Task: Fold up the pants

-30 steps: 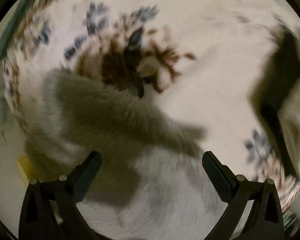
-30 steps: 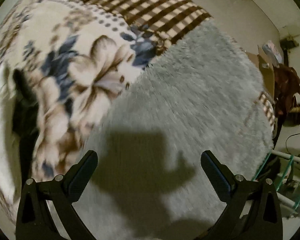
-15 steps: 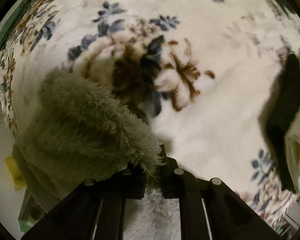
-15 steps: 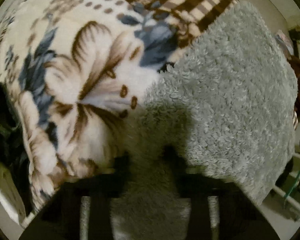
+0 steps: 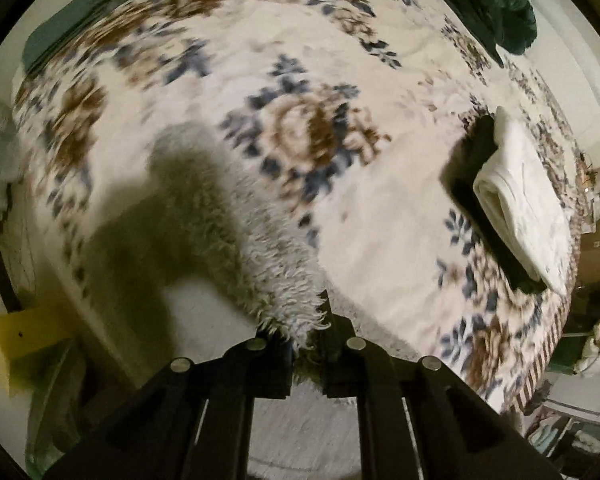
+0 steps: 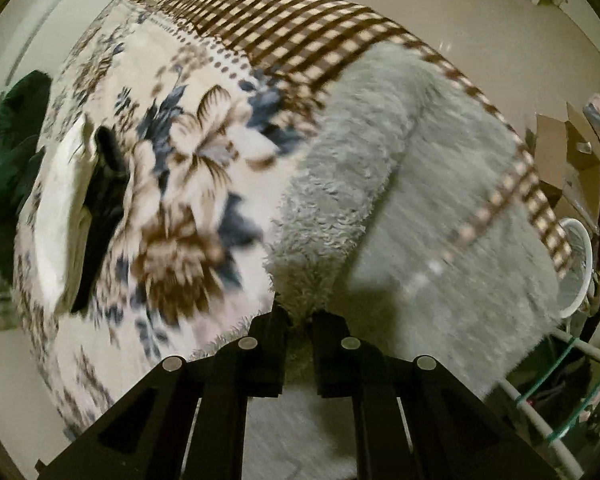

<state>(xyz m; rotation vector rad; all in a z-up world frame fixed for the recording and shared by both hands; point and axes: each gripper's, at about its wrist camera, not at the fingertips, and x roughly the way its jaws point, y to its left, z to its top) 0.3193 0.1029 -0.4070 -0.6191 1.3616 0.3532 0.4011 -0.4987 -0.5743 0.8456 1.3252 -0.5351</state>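
Left gripper [image 5: 307,344]: jaws pinched shut on an edge of the fluffy grey-white shag-pile pants [image 5: 228,240], fabric bunched right at the tips and trailing away ahead-left. Right gripper [image 6: 300,332]: jaws likewise clamped on the same fluffy pants [image 6: 380,184], which spread ahead and to the right of the tips, a raised ridge of pile running fwd from the pinch.

Step, as I judge it: both corners gripped, edge lifted off the bed — start of a fold-over. Next move prob. calls for carrying both grips together, same height & pace, across the garment, then lowering so the lifted edge lands square on the opposite edge; uneven pull would skew the fold. Thick pile looks bulky, so a firm pinch matters.

Beyond the pants: cream fleece blanket with blue and brown flower print [image 5: 380,208] covering the bed, brown-checked border [image 6: 284,28] at its far side in the right view. Further ahead-right of the left gripper, a folded white cloth [image 5: 520,200] lying on something black [image 5: 472,168]. Far off, dark green bundled fabric [image 5: 496,4].

Containers: open brown cardboard box [image 6: 572,160] far right of the right gripper, contents can't tell; white round basket rim [image 6: 580,268] nearer, inside hidden.
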